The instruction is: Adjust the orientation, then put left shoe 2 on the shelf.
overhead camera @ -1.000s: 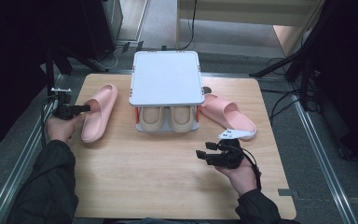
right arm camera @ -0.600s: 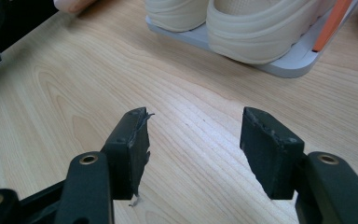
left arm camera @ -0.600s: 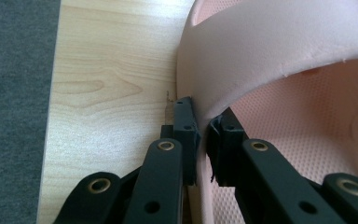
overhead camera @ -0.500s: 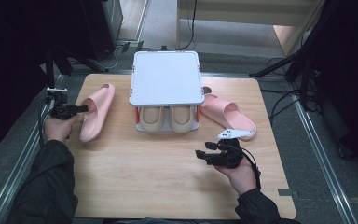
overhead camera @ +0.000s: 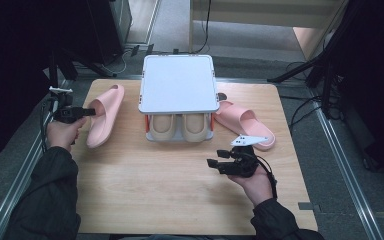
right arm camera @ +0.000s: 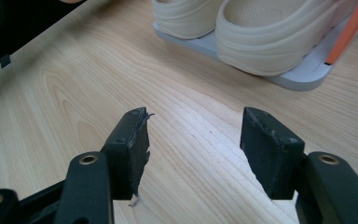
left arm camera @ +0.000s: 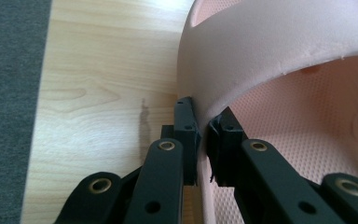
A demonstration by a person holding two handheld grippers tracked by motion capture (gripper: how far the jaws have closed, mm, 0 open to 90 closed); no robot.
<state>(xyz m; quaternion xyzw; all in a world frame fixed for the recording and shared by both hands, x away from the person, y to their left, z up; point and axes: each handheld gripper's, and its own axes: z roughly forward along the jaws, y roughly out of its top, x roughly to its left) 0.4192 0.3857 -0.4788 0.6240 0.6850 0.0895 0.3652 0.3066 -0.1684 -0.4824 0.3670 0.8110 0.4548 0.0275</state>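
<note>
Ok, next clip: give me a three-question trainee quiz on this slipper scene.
1. True or false: the left tool is clamped on the edge of the pink slipper.
2. What sits on the lower shelf of the rack? A) a beige pair B) a pink pair C) nothing
3. Fill in: the right tool is ____, with only bare table between its jaws.

Key: 1 true; 2 A, the beige slippers; 3 open.
</note>
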